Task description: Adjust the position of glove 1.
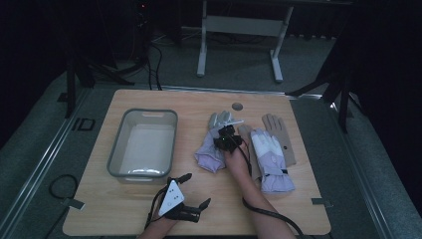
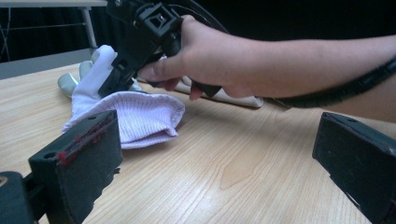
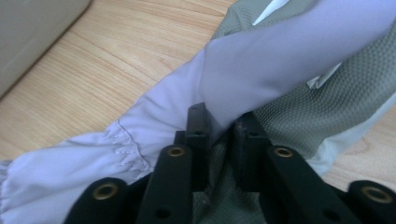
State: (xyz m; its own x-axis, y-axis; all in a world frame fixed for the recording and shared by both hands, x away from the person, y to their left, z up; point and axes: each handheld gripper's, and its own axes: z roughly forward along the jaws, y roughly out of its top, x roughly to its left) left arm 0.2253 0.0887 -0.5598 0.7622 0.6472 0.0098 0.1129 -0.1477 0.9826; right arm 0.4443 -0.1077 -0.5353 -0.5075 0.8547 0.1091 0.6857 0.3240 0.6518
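Glove (image 1: 211, 149) pinched by downward-angled right gripper (image 1: 227, 134), forearm stretched forward.

The right gripper (image 1: 225, 135) sat down on the lavender glove (image 1: 213, 149), just right of the grey bin (image 1: 143, 144). A second lavender glove (image 1: 269, 159) lay farther right of the bin, overlapping a tan glove (image 1: 279, 135). The left gripper (image 1: 191, 190) hovered just below the bin, jaws spread, nothing between them.
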